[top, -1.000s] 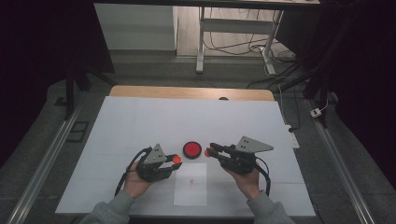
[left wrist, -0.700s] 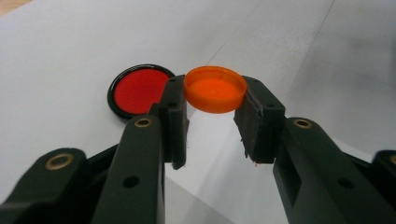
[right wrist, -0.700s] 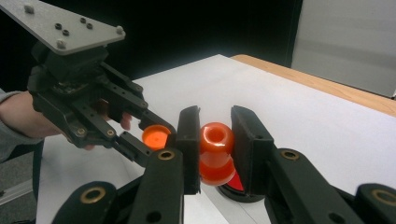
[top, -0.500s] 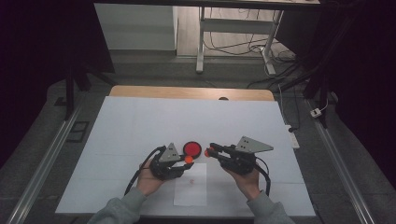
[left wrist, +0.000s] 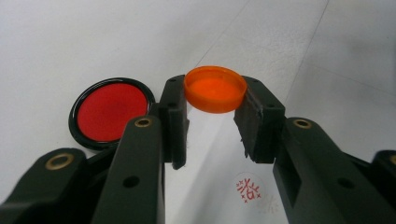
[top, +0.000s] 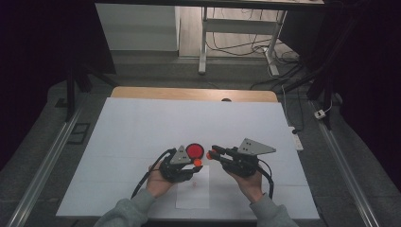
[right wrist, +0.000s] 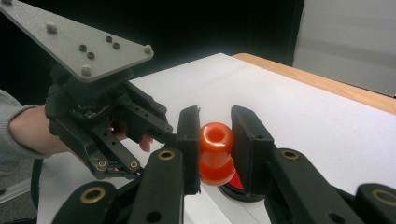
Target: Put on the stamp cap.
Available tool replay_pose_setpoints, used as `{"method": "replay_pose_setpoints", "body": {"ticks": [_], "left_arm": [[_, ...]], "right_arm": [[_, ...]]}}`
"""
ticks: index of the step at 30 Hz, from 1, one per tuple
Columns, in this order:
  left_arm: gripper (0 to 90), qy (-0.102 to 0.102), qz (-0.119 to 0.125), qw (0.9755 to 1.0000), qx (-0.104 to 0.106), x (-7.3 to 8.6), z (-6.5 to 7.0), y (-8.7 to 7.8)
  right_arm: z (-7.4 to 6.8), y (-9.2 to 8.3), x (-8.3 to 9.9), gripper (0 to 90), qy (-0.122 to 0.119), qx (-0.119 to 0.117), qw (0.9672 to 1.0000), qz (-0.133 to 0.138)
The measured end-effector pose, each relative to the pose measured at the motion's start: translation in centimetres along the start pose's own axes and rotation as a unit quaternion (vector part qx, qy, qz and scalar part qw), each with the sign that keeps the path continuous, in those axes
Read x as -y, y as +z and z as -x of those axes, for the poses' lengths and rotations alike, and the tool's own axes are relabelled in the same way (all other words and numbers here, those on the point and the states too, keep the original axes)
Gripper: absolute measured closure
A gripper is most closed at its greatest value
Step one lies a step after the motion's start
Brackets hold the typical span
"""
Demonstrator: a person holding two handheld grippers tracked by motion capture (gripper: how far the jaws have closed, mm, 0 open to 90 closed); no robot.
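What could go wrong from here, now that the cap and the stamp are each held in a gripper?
1. The left hand-held gripper pinches the orange cap only at its rim, so it may pop out.
2. The stamp in the right hand-held gripper could smear ink if it touches the paper.
3. The open red ink pad lies close by and could get knocked.

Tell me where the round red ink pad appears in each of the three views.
High view: red ink pad at centre, just beyond the left gripper.
Left gripper view: pad at left, beside the left jaw.
Right gripper view: a sliver under the orange stamp.
Shared landmark: the white sheet.
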State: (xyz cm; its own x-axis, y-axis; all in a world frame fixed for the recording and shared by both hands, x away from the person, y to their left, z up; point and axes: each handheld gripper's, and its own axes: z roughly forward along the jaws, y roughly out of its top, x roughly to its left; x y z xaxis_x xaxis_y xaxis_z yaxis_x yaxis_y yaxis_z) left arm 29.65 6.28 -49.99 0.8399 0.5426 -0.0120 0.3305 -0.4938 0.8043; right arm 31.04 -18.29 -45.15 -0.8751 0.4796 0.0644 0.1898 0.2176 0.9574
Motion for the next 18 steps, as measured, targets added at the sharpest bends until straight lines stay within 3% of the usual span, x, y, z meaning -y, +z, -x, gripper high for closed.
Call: {"method": "replay_pose_setpoints", "body": {"ticks": [18], "left_arm": [[64.3,0.012,0.010,0.9999,0.007,-1.1,1.0,0.9]], "right_arm": [[-0.7,0.9,0.5,72.4,0.004,-0.019,0.9998,-0.011]]}}
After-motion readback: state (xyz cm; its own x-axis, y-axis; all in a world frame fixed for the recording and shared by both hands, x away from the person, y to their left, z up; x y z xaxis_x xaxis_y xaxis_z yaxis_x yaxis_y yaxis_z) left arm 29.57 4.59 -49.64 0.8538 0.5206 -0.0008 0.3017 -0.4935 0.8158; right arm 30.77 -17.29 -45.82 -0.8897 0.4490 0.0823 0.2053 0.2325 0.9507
